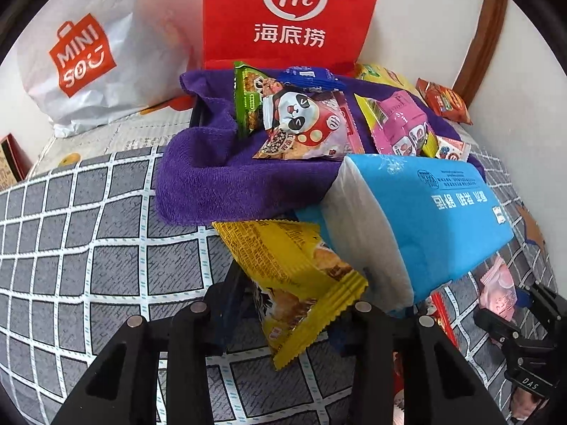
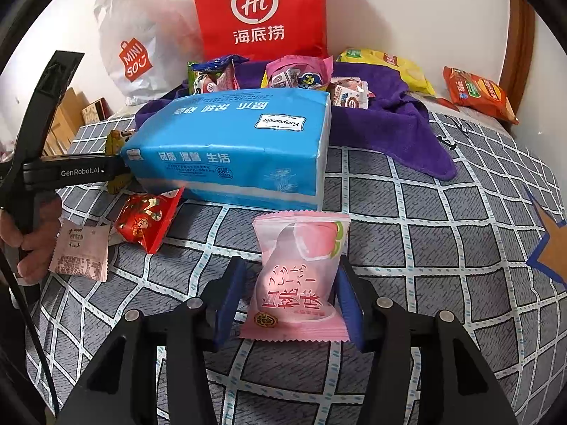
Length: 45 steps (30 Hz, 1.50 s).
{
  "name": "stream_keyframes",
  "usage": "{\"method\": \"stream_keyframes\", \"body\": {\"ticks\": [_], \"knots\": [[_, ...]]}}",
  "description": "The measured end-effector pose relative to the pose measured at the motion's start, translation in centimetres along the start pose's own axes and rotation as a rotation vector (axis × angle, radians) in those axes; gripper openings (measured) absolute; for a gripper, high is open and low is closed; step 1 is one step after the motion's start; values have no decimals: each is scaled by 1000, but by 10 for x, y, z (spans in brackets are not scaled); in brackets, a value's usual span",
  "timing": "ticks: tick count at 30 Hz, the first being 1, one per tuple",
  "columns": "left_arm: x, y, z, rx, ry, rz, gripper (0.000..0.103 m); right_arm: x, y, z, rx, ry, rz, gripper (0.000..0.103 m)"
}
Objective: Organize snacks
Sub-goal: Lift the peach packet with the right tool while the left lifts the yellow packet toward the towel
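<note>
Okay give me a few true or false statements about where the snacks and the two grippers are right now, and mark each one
1. The pink peach packet sits between the right gripper's fingers. True.
2. The blue tissue pack lies inside the red bag. False: it lies on the checked bedsheet, in front of the bag.
3. The panda snack packet rests on the purple towel. True.
4. The left gripper holds nothing. False: the yellow snack packet sits between its fingers.

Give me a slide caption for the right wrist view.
Right gripper straddling a pink peach snack packet before a blue tissue pack.
</note>
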<state>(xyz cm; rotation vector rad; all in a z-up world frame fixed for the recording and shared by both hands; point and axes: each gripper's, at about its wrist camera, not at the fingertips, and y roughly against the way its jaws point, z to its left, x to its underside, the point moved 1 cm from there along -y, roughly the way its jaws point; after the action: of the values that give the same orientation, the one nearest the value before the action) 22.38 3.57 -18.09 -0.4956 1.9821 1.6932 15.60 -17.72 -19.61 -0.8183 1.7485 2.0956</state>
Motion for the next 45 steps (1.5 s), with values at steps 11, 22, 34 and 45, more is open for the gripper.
{"method": "stream_keyframes", "body": {"ticks": [11, 22, 34, 45], "knots": [[2, 2, 1, 19, 16, 11, 37, 0, 0, 0, 2, 5, 1, 53], [4, 15, 1, 79, 36, -25, 34, 0, 2, -6, -8, -36, -9, 43], [-1, 27, 15, 89, 70, -63, 34, 0, 4, -5, 43, -36, -1, 41], [-4, 36, 21, 116, 96, -92, 34, -20, 50, -13, 40, -86, -87, 41]]}}
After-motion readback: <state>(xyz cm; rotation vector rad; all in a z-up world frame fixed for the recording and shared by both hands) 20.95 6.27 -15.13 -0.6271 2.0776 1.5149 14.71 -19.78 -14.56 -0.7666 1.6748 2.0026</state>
